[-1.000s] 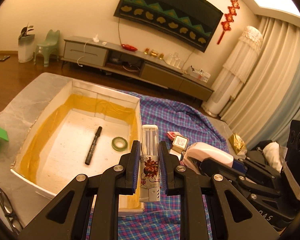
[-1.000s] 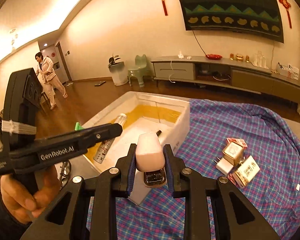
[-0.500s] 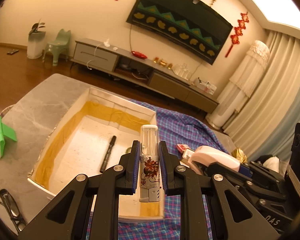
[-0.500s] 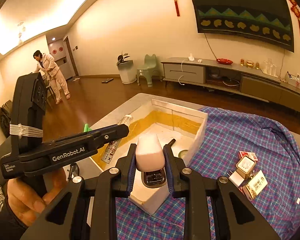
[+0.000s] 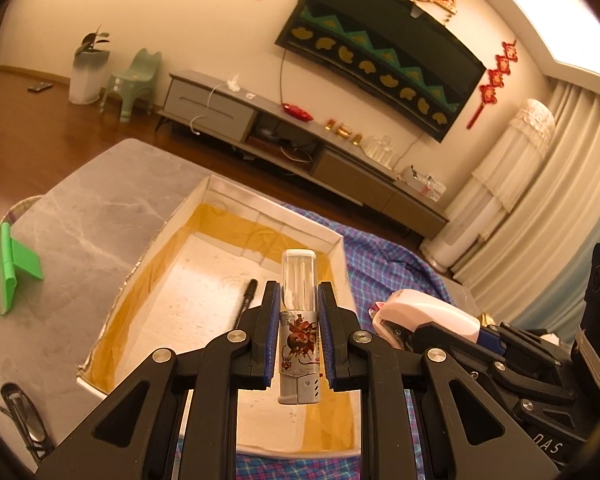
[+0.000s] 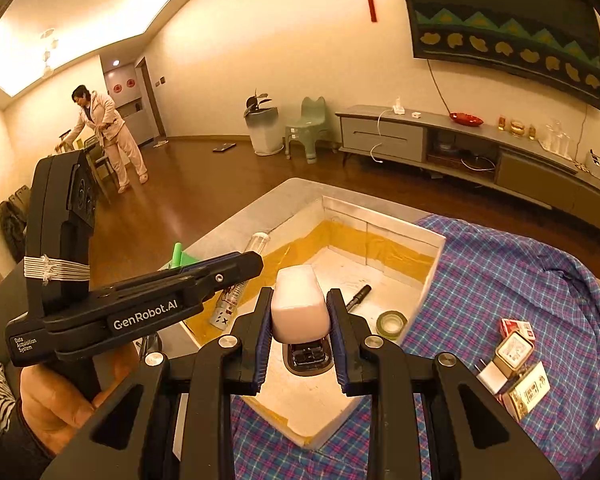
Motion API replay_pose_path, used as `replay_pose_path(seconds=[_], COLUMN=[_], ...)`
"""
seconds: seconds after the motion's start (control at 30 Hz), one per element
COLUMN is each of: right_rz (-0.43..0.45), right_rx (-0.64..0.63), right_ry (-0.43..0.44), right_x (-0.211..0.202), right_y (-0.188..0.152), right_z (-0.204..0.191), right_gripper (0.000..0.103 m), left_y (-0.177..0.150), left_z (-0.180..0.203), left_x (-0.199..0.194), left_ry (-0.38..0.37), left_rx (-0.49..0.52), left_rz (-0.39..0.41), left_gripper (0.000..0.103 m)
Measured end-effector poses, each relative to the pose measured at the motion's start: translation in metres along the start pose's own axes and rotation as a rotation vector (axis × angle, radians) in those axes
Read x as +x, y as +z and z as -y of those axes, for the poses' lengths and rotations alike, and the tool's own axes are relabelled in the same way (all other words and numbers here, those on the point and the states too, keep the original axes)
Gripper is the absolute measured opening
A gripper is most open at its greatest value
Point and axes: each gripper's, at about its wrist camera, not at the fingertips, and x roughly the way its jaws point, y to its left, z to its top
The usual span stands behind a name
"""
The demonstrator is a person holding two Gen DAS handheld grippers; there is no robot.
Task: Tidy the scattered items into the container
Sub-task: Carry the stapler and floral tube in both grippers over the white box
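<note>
My left gripper (image 5: 299, 336) is shut on a clear tube with a red printed label (image 5: 299, 320), held over the white box with yellow-taped walls (image 5: 342, 264). My right gripper (image 6: 300, 340) is shut on a white stapler (image 6: 298, 308), held above the near corner of the same box (image 6: 436, 264). Inside the box lie a black marker (image 6: 358, 297) and a green tape roll (image 6: 391, 323). The marker also shows in the left wrist view (image 5: 247, 295). The tube and the left gripper show in the right wrist view (image 6: 236, 296), over the box's left side.
Small cartons and a white plug (image 6: 514, 364) lie on the plaid cloth (image 6: 520, 280) to the right of the box. A green stand (image 5: 14, 258) and glasses (image 5: 24, 428) lie on the grey tabletop to the left. A person stands far back in the room (image 6: 104, 136).
Both grippers have moved farther over the box with the tube and the stapler still held. The box has come closer under them in both views.
</note>
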Motion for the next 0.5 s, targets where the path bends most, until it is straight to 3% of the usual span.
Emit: replay_pose_path(seconds=[0.5], right_rz=[-0.039], right_rx=[-0.039], right_ry=[0.000], right_x=[0.034], right_y=[0.018], right_z=[-0.002], right_gripper=[0.027], left_y=[0.004], left_z=[-0.024], left_x=[0.026], left_ry=[0.021], left_rx=[-0.037], left_rz=[-0.026], left_gripper=[0.019])
